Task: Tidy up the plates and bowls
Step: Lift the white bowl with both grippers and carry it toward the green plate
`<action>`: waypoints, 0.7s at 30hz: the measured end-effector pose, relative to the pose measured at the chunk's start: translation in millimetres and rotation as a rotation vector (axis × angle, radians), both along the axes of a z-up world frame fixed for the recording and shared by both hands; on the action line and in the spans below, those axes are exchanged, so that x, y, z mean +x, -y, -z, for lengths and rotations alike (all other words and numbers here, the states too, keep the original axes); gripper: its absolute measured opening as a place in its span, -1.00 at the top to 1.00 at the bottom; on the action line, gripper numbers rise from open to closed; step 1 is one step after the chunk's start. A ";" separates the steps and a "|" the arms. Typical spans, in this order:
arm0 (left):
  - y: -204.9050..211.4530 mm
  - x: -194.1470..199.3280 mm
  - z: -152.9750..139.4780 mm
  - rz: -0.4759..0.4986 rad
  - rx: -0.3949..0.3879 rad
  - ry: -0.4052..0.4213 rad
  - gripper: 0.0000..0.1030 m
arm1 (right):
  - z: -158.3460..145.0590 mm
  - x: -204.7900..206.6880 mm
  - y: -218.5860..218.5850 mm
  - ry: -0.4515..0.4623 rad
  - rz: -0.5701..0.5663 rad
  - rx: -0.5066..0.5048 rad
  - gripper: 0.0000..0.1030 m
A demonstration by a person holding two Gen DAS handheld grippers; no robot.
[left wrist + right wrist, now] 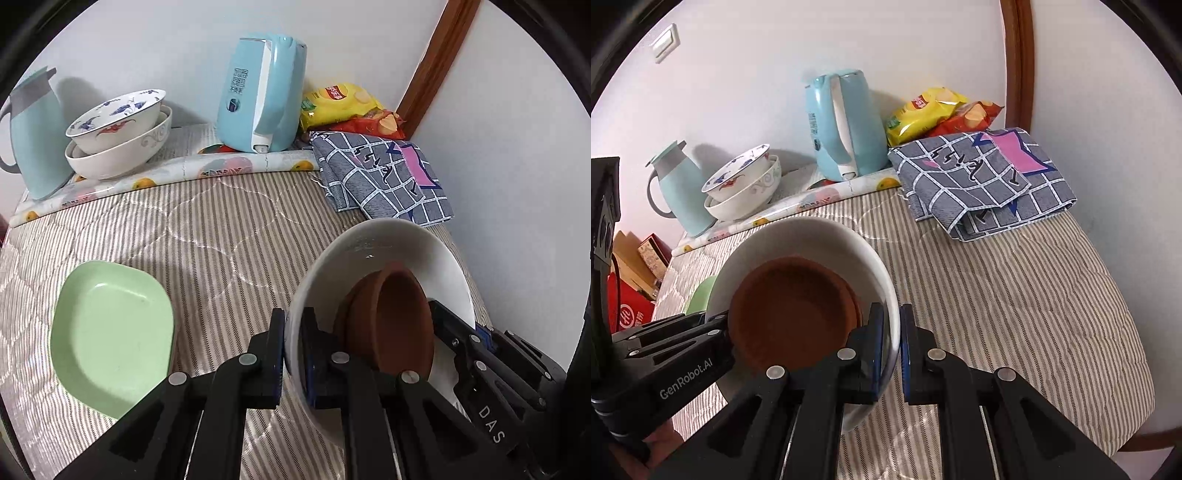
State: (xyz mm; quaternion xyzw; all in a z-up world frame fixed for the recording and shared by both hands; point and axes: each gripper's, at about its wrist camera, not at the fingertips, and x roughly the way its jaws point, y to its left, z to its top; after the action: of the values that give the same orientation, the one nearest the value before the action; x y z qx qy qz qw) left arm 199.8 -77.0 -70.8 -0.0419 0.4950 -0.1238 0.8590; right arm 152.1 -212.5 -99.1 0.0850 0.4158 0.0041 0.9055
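Note:
A white bowl (388, 251) (798, 236) is held just above the striped tabletop, with a brown dish (391, 325) (790, 317) lying inside it, seemingly two nested. My left gripper (293, 354) is shut on the bowl's left rim, one finger inside and one outside. On the opposite rim my right gripper (892, 350) is shut the same way. Each gripper shows in the other's view, the right gripper (454, 332) and the left gripper (716, 325). A pale green square plate (110, 332) (700, 291) lies on the table left of the bowl.
At the back stand two stacked patterned bowls (118, 133) (746, 184), a blue kettle (262, 92) (842, 125) and a blue thermos jug (33, 133) (683, 188). A folded checked cloth (384, 173) (979, 177) and crisp bags (340, 103) (934, 110) fill the back right corner.

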 end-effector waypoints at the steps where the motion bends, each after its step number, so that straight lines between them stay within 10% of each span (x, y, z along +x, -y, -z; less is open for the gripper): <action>1: -2.1 -1.6 -0.4 0.000 0.003 0.001 0.82 | -0.6 -0.7 -1.5 0.001 -0.001 0.001 0.85; 21: -34.8 -8.3 2.9 -0.010 -0.006 -0.008 0.82 | 0.0 -4.3 -34.0 -0.003 -0.012 -0.012 0.85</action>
State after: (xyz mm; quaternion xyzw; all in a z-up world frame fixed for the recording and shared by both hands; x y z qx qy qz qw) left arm 191.5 -42.2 -73.7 -0.0478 0.4979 -0.1208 0.8574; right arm 147.7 -178.5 -99.1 0.0770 0.4178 0.0070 0.9052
